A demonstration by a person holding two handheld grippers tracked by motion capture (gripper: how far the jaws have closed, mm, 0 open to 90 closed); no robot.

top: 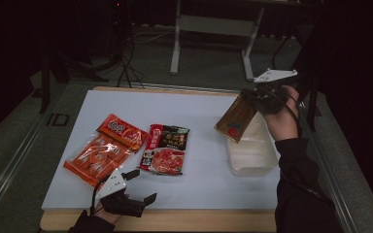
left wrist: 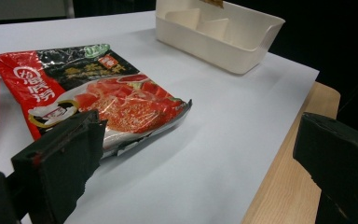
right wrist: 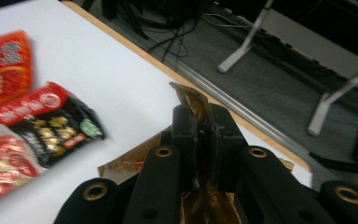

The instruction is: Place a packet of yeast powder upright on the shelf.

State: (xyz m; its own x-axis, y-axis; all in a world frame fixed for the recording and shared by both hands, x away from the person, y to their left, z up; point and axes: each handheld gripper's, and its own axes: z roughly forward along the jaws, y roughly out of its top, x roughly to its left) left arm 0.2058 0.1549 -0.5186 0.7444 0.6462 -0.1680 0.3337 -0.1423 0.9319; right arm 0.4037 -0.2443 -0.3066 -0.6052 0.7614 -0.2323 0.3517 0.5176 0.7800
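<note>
A brown sauce packet point(top: 236, 120) is gripped by its top edge in the right claw point(top: 253, 96) and hangs tilted above the white tray point(top: 267, 160) at about three o'clock on the worktop point(top: 204, 104); the left claw point(top: 137, 187) rests at seven o'clock — jaws spread wide, nothing between them; a red-and-black packet point(top: 166, 148) lies just beyond it, orange packets point(top: 102, 148) at nine o'clock.
</note>
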